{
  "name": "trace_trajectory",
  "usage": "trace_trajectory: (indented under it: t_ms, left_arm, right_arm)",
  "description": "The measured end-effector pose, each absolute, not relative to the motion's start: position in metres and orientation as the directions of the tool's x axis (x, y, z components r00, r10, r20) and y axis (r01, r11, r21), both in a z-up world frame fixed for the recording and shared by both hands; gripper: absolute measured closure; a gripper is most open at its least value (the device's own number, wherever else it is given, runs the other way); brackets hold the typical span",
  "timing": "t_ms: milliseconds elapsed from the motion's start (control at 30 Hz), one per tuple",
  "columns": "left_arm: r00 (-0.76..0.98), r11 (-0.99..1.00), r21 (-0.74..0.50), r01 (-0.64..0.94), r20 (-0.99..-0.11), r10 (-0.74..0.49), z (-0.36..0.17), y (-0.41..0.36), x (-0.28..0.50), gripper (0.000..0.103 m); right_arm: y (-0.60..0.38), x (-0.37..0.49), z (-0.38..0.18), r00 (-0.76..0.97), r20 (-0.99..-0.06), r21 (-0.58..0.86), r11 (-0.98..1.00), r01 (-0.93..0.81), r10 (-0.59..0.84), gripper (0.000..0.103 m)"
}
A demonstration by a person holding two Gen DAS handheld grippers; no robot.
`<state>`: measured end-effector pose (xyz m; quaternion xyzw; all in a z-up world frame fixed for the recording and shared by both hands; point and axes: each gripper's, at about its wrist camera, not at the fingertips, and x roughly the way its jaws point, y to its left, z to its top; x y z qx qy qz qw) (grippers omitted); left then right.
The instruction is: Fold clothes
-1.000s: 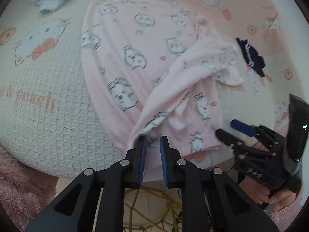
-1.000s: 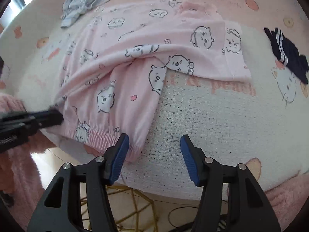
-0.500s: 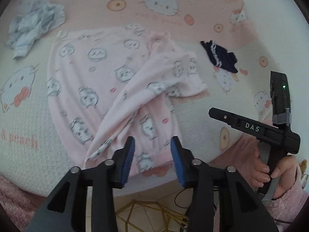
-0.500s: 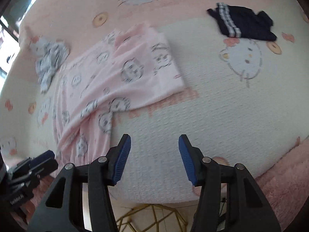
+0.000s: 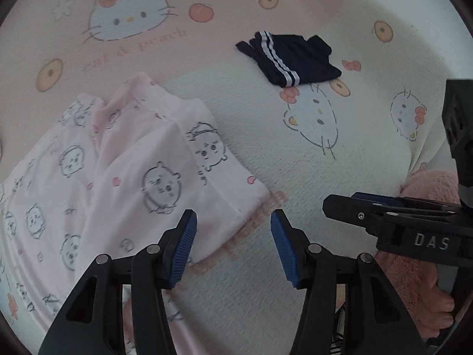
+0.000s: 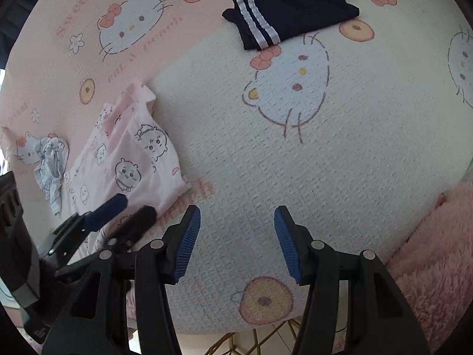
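The left gripper point(image 5: 233, 247) is spread wide and empty, its blue-padded fingers point(image 5: 182, 250) pointing toward twelve o'clock. The right gripper point(image 6: 236, 244) is likewise spread wide, holding nothing. In the left wrist view, at four o'clock, a hand point(image 5: 437, 310) grips the right gripper's handle.

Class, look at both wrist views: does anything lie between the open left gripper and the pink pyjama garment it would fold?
Nothing visible does. The left gripper is open just at the near corner of the pink pyjamas, with only bare bedspread around that corner. The navy shorts lie far off, and the right gripper is off to the side over bedspread.
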<state>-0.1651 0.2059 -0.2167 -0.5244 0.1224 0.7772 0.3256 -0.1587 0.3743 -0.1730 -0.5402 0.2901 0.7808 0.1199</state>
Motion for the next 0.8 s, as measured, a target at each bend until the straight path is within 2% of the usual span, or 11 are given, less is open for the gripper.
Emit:
trace_trajectory:
  t_ms: [133, 233, 267, 333, 400, 533, 800]
  left_arm:
    - [-0.238, -0.757, -0.113, -0.644, -0.911, 0.338, -0.237, 0.223, -0.165, 0.049]
    - [-0.296, -0.772, -0.038, -0.634, -0.911, 0.288, -0.244, 0.229, -0.165, 0.069]
    - [-0.302, -0.78, -0.04, -0.625, -0.909, 0.288, -0.242, 0.227, -0.166, 0.082]
    - [-0.294, -0.799, -0.082, -0.595, -0.903, 0.312, -0.237, 0.22, -0.17, 0.095]
    - [-0.314, -0.834, -0.154, -0.53, -0.878, 0.361, -0.221, 0.195, -0.177, 0.096]
    - [-0.362, -0.879, -0.198, -0.435, -0.855, 0.371, -0.202, 0.119, -0.202, 0.096]
    - [-0.458, -0.928, -0.287, -0.236, -0.81, 0.367, -0.165, -0.035, -0.255, 0.096]
  right_arm:
    - [0.378, -0.165, -0.174, -0.381, -0.918, 0.305, -0.804, -0.51, -0.107, 0.049]
    - [0.378, -0.169, -0.18, -0.366, -0.923, 0.311, -0.795, -0.521, -0.121, 0.049]
    - [0.377, -0.17, -0.182, -0.362, -0.923, 0.313, -0.794, -0.521, -0.127, 0.049]
    - [0.374, -0.174, -0.185, -0.357, -0.926, 0.306, -0.798, -0.519, -0.124, 0.049]
    - [0.37, -0.176, -0.186, -0.354, -0.928, 0.296, -0.807, -0.512, -0.116, 0.049]
    - [0.35, -0.177, -0.183, -0.365, -0.924, 0.286, -0.841, -0.459, -0.115, 0.049]
    - [0.287, -0.236, -0.159, -0.386, -0.912, 0.238, -0.945, -0.225, -0.138, 0.049]
